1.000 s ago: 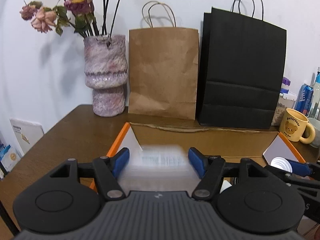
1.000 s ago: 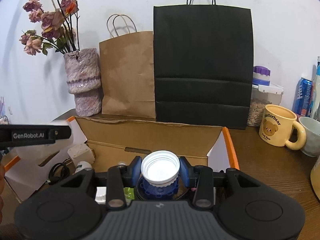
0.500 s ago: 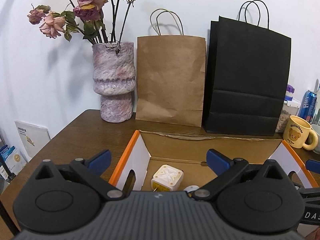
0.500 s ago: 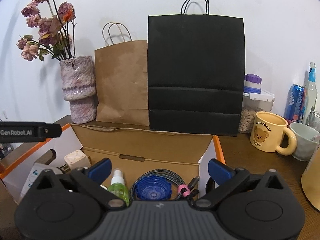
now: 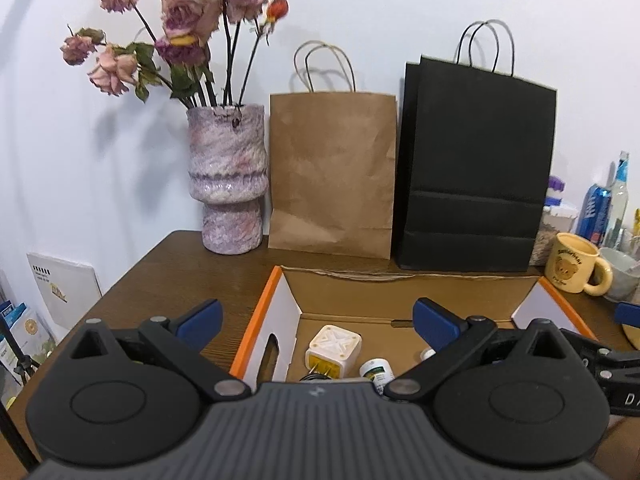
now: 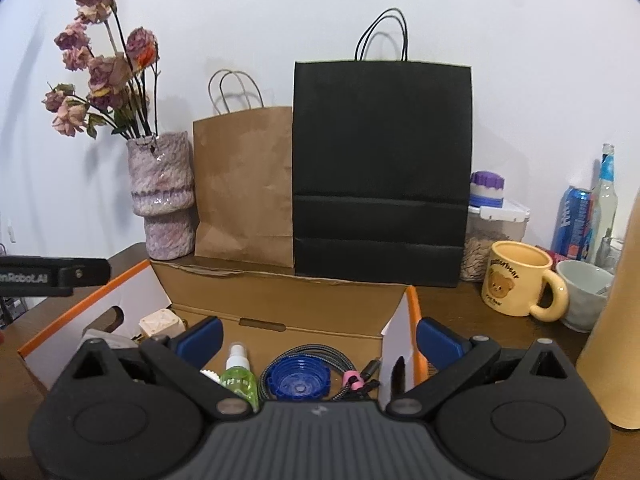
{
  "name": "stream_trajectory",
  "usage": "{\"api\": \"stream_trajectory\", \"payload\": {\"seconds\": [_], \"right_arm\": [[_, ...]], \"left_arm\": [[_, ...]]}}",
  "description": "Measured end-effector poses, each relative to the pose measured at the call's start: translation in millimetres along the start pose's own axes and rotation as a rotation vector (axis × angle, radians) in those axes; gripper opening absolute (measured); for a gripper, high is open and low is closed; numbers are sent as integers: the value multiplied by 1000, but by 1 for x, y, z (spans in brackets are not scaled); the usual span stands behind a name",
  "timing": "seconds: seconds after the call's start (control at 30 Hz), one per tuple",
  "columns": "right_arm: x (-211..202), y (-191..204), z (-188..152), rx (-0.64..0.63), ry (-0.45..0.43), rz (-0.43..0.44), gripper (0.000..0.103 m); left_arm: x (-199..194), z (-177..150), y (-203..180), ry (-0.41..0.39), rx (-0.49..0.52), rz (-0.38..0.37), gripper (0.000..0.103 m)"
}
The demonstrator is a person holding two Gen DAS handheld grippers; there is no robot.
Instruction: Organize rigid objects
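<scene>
Plain white wall [image 5: 400, 8] stood behind dark brown wood worktop [image 5: 192, 276]; soft even light, faint shadows on wall. No window or floor visible.

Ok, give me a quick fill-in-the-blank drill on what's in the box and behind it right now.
1. The blue cap lies inside the ____ box.
2. Beside the cap stands a small ____ spray bottle.
3. The brown paper bag stands between the vase and the ____ bag.
4. Both grippers' jaws are ____.

Missing: cardboard; green; black; open
</scene>
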State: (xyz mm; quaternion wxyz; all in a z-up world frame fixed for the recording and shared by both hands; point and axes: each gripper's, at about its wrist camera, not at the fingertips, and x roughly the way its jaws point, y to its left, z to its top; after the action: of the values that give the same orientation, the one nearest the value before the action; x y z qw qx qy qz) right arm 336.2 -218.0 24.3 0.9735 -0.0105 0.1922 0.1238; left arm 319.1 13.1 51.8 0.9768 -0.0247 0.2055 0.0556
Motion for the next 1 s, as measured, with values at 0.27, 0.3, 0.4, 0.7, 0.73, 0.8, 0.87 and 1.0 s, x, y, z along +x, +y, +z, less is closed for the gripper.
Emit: {"api": "stream_trajectory", "payload": {"seconds": [0.27, 0.3, 0.4, 0.7, 0.73, 0.8, 0.87, 1.0], "right_arm": [[-57, -2, -8, 14, -51, 3, 103], [-65, -1, -11, 13, -53, 6, 103], [-90, 1, -19, 9, -60, 11, 103], [-149, 14, -59, -2, -5, 41, 103], [-154, 16, -63, -3, -3, 42, 103], [-165, 18, -71, 1, 1, 46, 103], [-175, 20, -78, 5, 9, 47, 103], [-191, 23, -92, 12, 23, 47, 103]], "left_arm": [[-49, -9, 5, -43, 21, -25, 103], [-58, -11, 5, -49, 28, -28, 103], [-80, -21, 8, -59, 31, -32, 103], [-138, -66, 12, -14, 50, -71, 103], [-143, -72, 12, -5, 51, -73, 103], [-152, -82, 13, 9, 49, -75, 103], [-161, -91, 14, 21, 41, -67, 103], [-178, -107, 16, 42, 40, -67, 103]]}}
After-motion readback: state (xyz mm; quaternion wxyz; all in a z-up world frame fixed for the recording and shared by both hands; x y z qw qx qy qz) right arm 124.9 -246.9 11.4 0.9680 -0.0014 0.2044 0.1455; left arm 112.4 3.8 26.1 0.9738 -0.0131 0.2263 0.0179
